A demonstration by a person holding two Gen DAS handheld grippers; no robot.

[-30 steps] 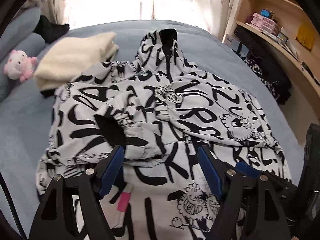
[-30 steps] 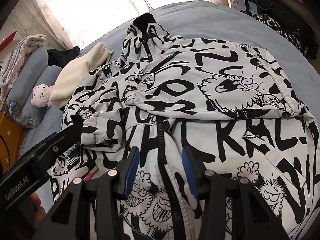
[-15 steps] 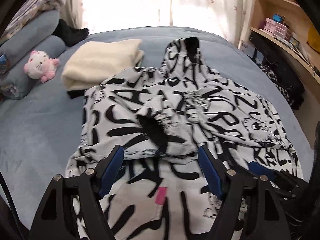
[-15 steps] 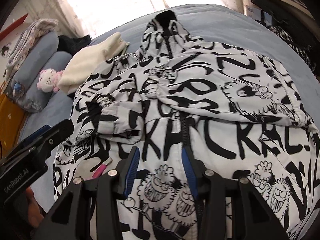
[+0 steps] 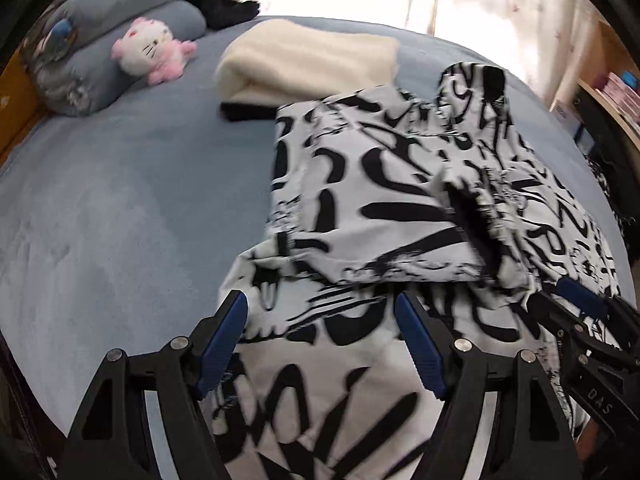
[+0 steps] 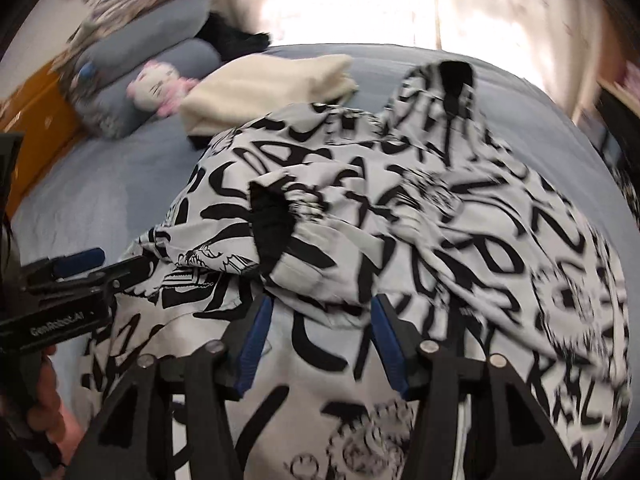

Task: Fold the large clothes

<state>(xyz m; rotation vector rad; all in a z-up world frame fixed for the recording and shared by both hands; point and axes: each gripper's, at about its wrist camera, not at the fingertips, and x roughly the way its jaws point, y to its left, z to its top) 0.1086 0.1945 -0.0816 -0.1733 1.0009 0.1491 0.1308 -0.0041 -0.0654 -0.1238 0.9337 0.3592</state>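
While both hand-held grippers hovered empty, the left hand-held gripper (image 5: 320,344) wide, the right hand-held gripper (image 6: 318,340) opening, the jacket (image 5: 400,200) stretched lengthwise ahead of them.

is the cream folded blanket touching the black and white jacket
Touching: in the left wrist view the jacket overlaps the near corner of the cream blanket, no bed showing between them.

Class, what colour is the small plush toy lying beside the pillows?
Pink and white; the plush toy shows sharpest in the left wrist view.

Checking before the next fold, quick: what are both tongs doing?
Left tongs: open, empty, over the black-and-white printed jacket.
Right tongs: opening, nothing gripped.
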